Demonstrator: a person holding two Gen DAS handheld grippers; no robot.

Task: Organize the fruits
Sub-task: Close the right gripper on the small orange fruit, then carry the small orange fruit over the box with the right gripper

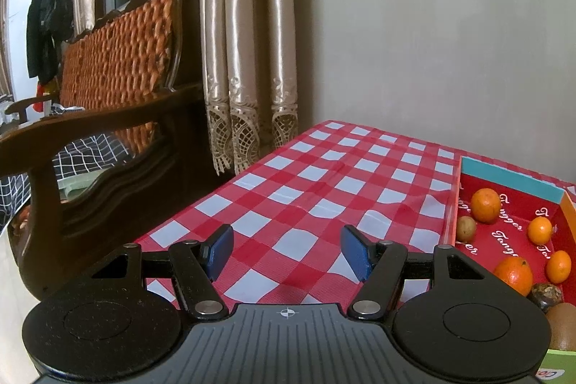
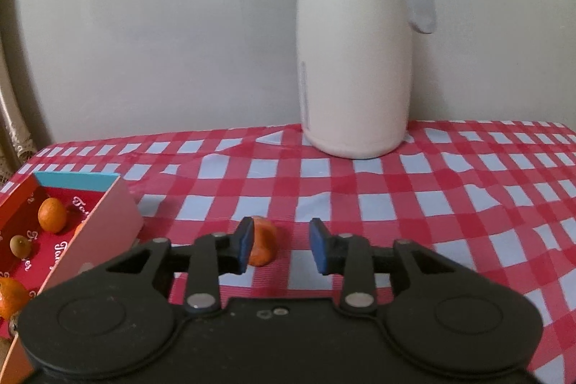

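A small orange [image 2: 264,247] lies on the checked tablecloth [image 2: 432,204], right beside the left pad of my right gripper [image 2: 282,233]. Its jaws stand apart, with a clear gap between the fruit and the right pad. Left of it is an open red box [image 2: 108,222] that holds an orange [image 2: 53,215], a small brown fruit [image 2: 20,245] and another orange [image 2: 10,297]. My left gripper [image 1: 286,240] hovers open over the bare cloth with nothing between its fingers. In its view the same box [image 1: 511,177] is at the right, with several oranges [image 1: 485,205], a brown fruit [image 1: 466,227] and a kiwi [image 1: 561,326].
A tall cream thermos jug [image 2: 354,60] with a grey handle stands at the back of the table against the wall. Left of the table are a wooden bench [image 1: 118,67] with a woven back and beige curtains [image 1: 248,42]. The table's left edge [image 1: 201,200] drops off near the bench.
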